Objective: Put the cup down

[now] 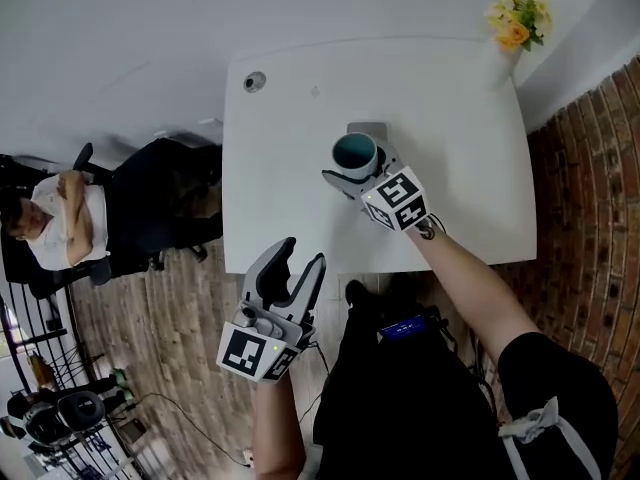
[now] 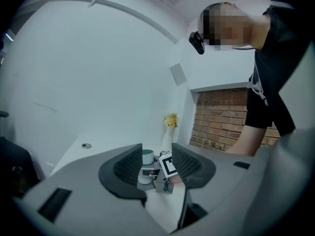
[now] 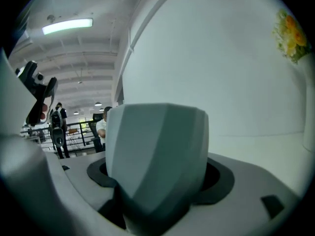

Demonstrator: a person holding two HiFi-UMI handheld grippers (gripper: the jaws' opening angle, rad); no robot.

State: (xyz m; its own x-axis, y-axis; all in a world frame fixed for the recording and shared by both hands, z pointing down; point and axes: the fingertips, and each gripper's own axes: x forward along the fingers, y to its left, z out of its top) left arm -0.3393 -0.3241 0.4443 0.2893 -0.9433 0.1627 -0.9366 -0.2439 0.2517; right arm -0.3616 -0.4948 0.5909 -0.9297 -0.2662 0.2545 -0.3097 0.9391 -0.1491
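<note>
Gently, in the head view, I'd lower my right gripper [image 1: 352,175], clamped on the upright cup [image 1: 355,154] mid-table [image 1: 290,218], keeping its long axis vertical, mouth up; the left gripper view shows my left gripper [image 2: 156,163] gaping empty at the cup's seven o'clock; the right gripper view shows its wall filling my jaws.

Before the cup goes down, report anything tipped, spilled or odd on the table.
Nothing stands out. The cup sits upright in the right claw, the white table shows no spill, and the flowers stand upright at its far corner.
</note>
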